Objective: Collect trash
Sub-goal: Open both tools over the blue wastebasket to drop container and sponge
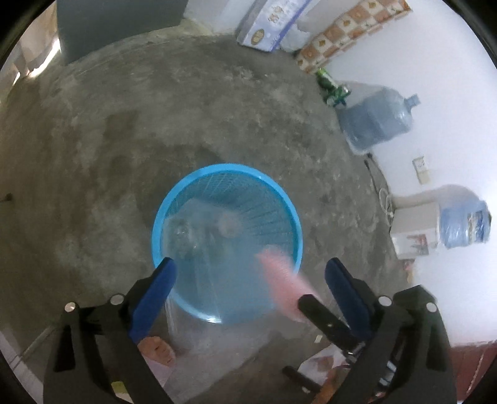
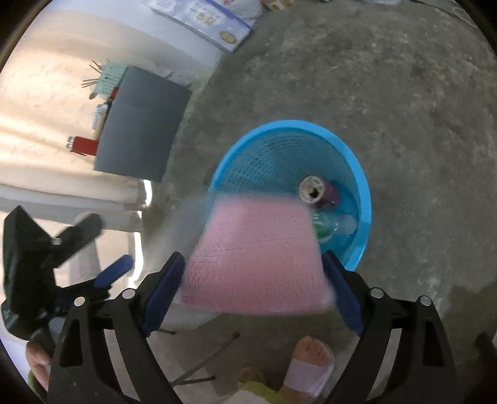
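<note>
A blue mesh basket [image 1: 226, 169] [image 2: 363, 192] stands on the concrete floor with a can [image 2: 313, 189] and a green bottle [image 2: 323, 227] inside. My left gripper [image 1: 250, 262] [image 2: 102, 245] hangs over its near rim, jaws wide. A blurred clear plastic piece [image 1: 198, 248] lies between them, against the left pad and well short of the right one. My right gripper [image 2: 253, 256] is beside the basket, and one of its fingers [image 1: 310, 304] shows in the left wrist view. A pink mesh packet [image 2: 254, 254] [image 1: 279, 273] fills its gap, smeared by motion while the fingers stay sharp.
Two big water jugs [image 1: 376, 121] [image 1: 462, 223] and green bottles [image 1: 332, 90] line the white wall. A flat printed box [image 1: 273, 21] leans at the far end. A grey cabinet [image 2: 139, 124] stands left of the basket. The person's feet [image 2: 310, 357] [image 1: 157, 348] are just behind the grippers.
</note>
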A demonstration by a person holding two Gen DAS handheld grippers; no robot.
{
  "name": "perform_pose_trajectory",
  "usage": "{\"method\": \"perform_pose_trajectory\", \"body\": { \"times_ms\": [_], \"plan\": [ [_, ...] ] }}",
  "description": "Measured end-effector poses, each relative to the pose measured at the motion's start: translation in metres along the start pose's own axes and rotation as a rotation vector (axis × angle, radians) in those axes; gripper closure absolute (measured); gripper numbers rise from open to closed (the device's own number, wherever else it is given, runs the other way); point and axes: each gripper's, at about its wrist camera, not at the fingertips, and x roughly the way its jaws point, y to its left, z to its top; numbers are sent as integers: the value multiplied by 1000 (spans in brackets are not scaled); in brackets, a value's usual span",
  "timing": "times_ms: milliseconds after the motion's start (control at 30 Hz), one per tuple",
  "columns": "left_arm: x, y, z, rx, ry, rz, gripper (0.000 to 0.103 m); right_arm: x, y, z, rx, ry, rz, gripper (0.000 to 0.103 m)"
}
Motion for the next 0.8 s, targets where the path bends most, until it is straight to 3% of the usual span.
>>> {"method": "perform_pose_trajectory", "body": {
  "times_ms": [400,667,800],
  "plan": [
    [-61,2,-15,-81,-53,-115,7,-44,-7,-6,10,-81,7,18],
    [-170,-16,-48,-14,-123,-252,7,-102,11,-46,-19,-148,44,18],
    [-241,-17,-85,65,-221,-285,7,-134,38,-82,-103,-180,22,18]
  ]
}}
